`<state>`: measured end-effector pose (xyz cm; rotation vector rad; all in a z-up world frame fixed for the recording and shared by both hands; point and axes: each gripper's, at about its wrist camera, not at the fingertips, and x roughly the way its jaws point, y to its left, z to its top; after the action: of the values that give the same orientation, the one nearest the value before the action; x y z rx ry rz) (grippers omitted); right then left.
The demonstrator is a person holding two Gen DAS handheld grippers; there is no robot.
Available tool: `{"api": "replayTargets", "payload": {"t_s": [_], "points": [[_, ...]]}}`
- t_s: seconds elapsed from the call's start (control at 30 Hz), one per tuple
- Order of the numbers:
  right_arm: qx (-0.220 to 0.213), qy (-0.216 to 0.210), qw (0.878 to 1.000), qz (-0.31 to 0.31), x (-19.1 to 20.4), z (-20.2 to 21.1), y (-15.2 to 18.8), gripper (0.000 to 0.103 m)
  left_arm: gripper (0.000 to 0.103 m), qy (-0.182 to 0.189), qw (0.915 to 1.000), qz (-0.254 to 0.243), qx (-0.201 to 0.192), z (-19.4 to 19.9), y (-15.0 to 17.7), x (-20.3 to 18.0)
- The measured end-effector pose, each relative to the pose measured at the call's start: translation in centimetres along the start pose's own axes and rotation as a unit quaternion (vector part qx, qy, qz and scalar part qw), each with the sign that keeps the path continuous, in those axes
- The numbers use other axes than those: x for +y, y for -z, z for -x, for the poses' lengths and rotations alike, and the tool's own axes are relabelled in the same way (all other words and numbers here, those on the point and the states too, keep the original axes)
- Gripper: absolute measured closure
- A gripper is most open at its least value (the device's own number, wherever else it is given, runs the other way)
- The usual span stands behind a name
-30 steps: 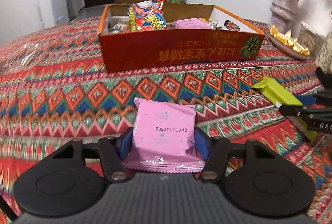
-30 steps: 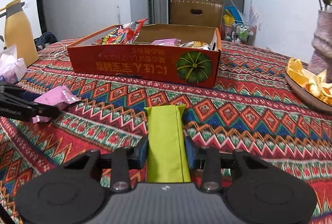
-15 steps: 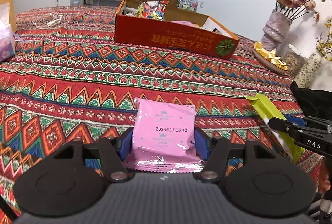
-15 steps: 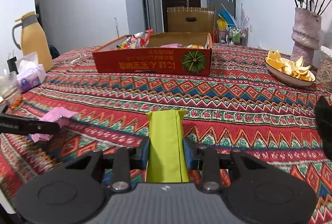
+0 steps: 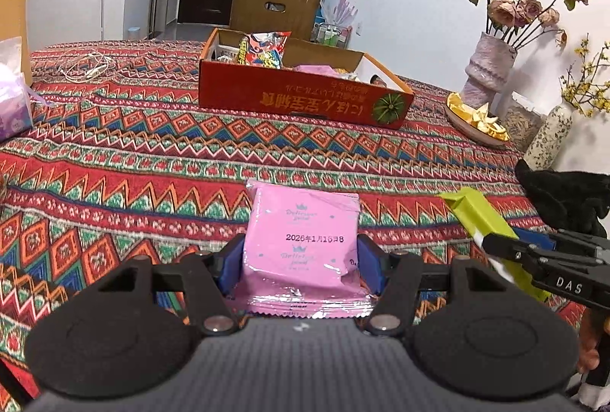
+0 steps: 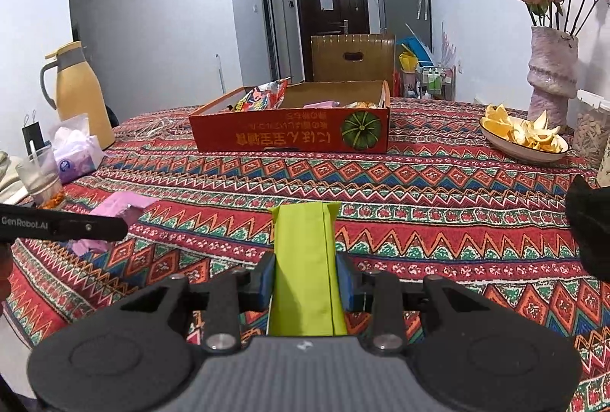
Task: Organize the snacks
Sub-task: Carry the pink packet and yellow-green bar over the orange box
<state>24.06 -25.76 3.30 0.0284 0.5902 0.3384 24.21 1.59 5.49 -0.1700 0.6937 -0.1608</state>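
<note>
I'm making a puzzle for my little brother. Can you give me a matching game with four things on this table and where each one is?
Things:
1. pink snack packet
2. lime-green snack packet
3. orange peels
4. colourful snack bag

Places:
A. in the shallow dish by the flower vase
B. in the left gripper
C. standing in the red cardboard box
D. in the right gripper

Pairs: 1-B, 2-D, 3-A, 4-C

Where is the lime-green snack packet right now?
Clamped in the right tool, the lime-green snack packet hangs above the patterned tablecloth, well short of the orange box.
</note>
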Motion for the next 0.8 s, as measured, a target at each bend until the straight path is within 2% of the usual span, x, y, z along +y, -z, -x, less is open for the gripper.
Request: {"api": "replayTargets", "payload": {"t_s": [0.13,0.27,0.57,0.8], "points": [[0.0,0.0,1.0,-0.005,-0.4,-1.4,-0.6,0.07,0.042,0.001,1.0,-0.001,-0.01,-1.2,-1.9,0.1],[-0.006,-0.006,1.0,0.003,-0.9,-3.0,-2.6,0.07,0.042,0.004,0.9998,-0.007,-0.02,-3.1,-4.6,-0.1],[-0.038,-0.002,0.999,0.024,-3.4,-8.6,-10.2,0.07,0.042,0.014,0.9991,-0.016,-0.037,-9.6,-12.8,-0.1],[-0.046,-0.003,0.998,0.032,-5.4,-15.3,-16.5,0.07,0.042,0.011,0.9988,-0.021,-0.043,-16.2,-18.6,-0.1]]}}
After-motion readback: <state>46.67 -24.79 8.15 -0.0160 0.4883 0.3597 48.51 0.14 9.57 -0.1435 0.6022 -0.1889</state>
